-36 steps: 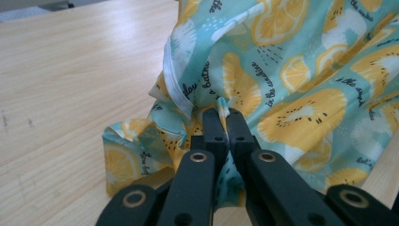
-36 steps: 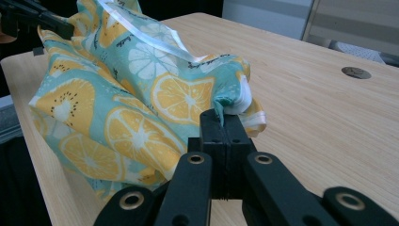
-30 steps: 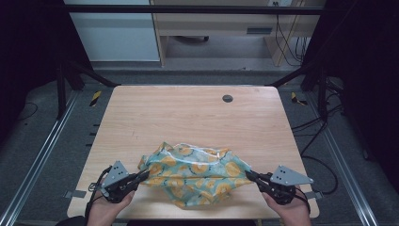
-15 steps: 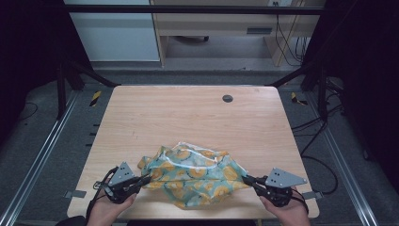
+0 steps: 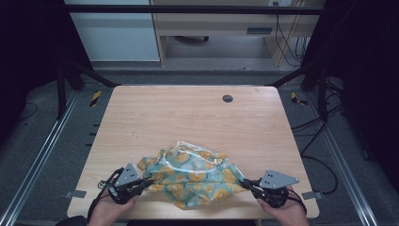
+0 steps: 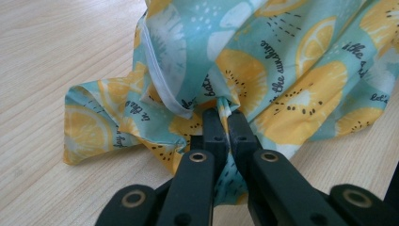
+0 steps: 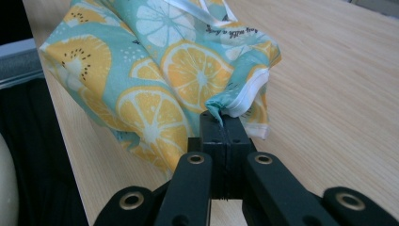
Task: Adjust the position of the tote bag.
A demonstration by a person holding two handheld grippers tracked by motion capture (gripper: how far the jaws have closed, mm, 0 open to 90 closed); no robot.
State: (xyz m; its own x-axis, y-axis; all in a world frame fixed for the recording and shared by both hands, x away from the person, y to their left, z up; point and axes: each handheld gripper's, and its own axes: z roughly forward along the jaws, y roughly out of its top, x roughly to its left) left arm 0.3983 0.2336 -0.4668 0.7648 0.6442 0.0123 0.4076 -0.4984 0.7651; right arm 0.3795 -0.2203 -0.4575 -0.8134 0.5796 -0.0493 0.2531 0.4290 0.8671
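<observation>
Compared with a second ago: cloth more bunched and drawn toward the near edge of the surface (image 5: 141, 108), both claws pulled a little closer to the person. Probably a dragging or gathering step, with spreading or folding not yet done.

Left claw (image 5: 147, 181) pressed together on a fold of the lemon-print cloth (image 5: 193, 174), seen in the left gripper view as cloth (image 6: 263, 70) rising directly from the closed tips of the claw (image 6: 225, 109). Right claw (image 5: 245, 182) also pinching, on a white-hemmed corner just ahead of its tips (image 7: 221, 117); cloth (image 7: 155, 80) piled up beyond and to the left of them.

Cloth hanging slack between the two claws, resting on the surface.

Writing on the print: cursive script, partly readable as "the sunshine" and "let's"; no brand label visible.
</observation>
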